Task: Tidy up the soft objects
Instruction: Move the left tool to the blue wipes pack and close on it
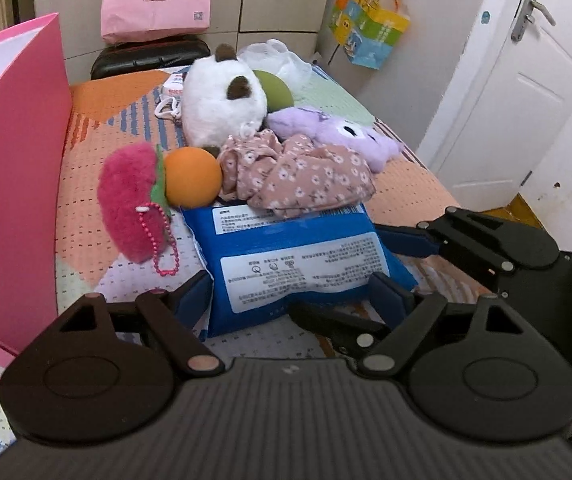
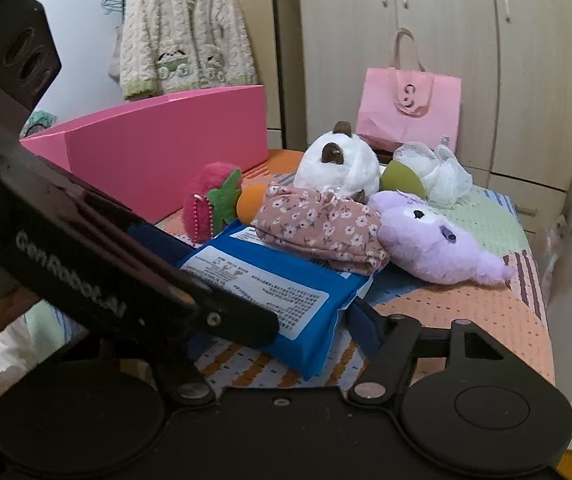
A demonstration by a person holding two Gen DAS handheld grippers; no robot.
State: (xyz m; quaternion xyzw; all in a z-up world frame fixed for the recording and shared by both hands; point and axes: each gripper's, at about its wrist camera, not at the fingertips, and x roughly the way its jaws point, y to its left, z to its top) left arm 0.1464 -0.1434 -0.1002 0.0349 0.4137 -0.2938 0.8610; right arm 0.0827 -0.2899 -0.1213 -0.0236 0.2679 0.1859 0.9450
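Patterned bedding (image 1: pixel 97 184) in orange, blue and pale green covers the work surface, with cupboards (image 2: pixel 426 40) and a white door (image 1: pixel 526 92) behind it. At the near edge lies a blue packet (image 1: pixel 286 264) with white printed labels. The left gripper (image 1: pixel 292 304) is placed astride its near end, one blue pad on each side; whether the pads press on the packet cannot be told. The right gripper (image 2: pixel 281 316) is set at an adjoining corner of the same packet, its right finger (image 2: pixel 366 328) just beside the edge and its other finger hidden behind the left tool. On the packet's far end rests a floral cloth (image 1: pixel 298 176). To the left are an orange ball (image 1: pixel 191 178) and a pink furry strawberry (image 1: pixel 133 204) with a bead chain. Behind are seen a white plush (image 1: pixel 221 100), a green ball (image 1: pixel 275 88), a purple plush (image 1: pixel 338 132) and white mesh (image 2: pixel 434 172). A pink box (image 2: pixel 157 148) stands alongside.
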